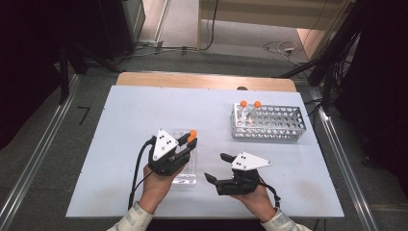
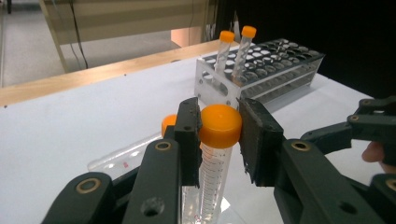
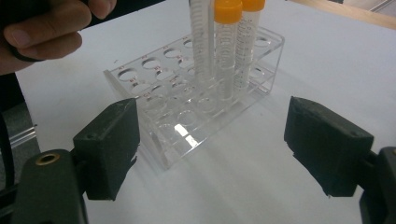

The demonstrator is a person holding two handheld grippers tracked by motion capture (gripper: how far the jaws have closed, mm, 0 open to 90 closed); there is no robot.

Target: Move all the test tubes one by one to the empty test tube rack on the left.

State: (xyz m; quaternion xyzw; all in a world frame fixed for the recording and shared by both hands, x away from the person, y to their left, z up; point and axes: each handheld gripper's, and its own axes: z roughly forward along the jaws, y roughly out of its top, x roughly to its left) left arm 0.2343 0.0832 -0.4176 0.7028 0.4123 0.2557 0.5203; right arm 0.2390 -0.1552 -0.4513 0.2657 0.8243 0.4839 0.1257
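Two grippers, two racks (image 1: 268, 122), and four orange-capped tubes (image 2: 219, 140): two by the left tool's tips, two in the rack beyond the right tool

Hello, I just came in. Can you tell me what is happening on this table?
A person works with two hand-held grippers. The left gripper is shut on the orange cap of a tube standing in the clear rack. The right gripper is open and holds nothing, beside that rack. Farther back, a metal rack holds two more orange-capped tubes.
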